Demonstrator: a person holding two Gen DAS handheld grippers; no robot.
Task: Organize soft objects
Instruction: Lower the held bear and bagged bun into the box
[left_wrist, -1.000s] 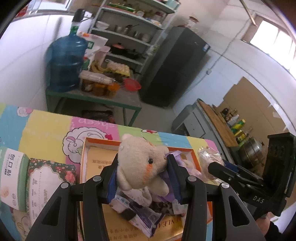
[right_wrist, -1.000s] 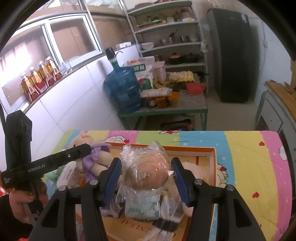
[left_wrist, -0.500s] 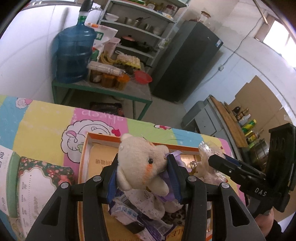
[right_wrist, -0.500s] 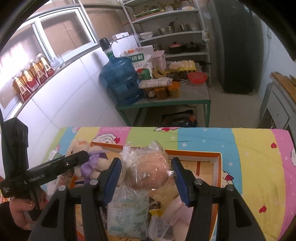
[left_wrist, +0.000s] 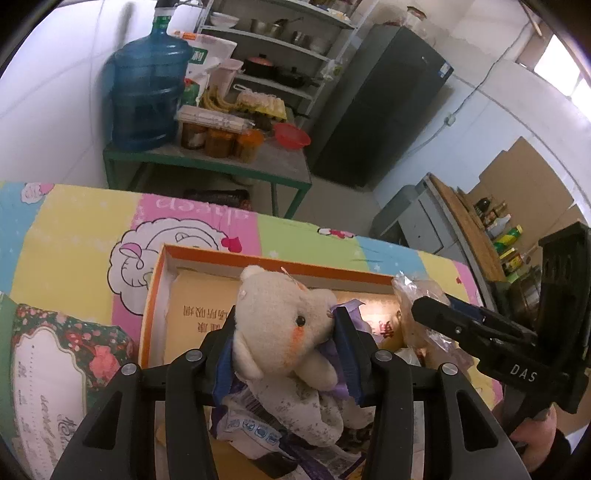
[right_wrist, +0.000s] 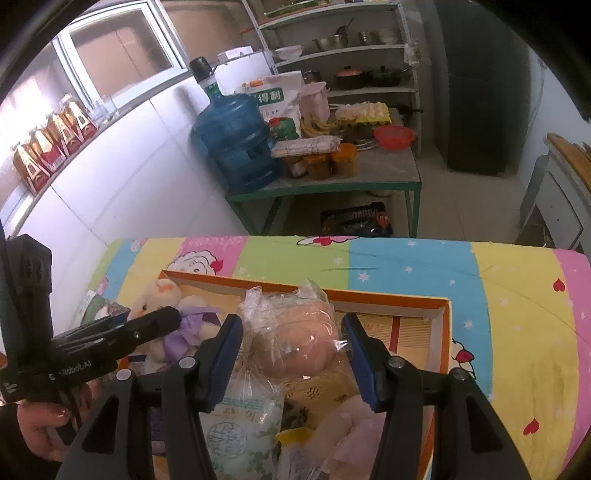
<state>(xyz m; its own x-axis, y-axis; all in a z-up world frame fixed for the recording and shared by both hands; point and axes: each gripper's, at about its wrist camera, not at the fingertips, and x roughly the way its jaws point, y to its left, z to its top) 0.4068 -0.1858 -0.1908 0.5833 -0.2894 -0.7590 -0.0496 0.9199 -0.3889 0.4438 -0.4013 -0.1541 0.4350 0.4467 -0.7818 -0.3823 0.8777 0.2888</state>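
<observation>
The left gripper (left_wrist: 284, 332) is clamped on a cream plush bear in a purple dress (left_wrist: 280, 325), its blue pads pressing the head from both sides. The right gripper (right_wrist: 291, 350) pinches a peach-coloured soft ball wrapped in clear crinkled plastic (right_wrist: 299, 347). Both hang over the orange-rimmed shallow cardboard box (right_wrist: 443, 325), crowded near its front with packets and plush; its far end is bare, with open pastel cartoon cloth (right_wrist: 517, 295) beyond.

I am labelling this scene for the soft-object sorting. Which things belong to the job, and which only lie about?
Job:
- plush bear, in left gripper
- bagged soft toy, in right gripper
- orange box

Lying about:
- water jug
- red bowl
- floral box
</observation>
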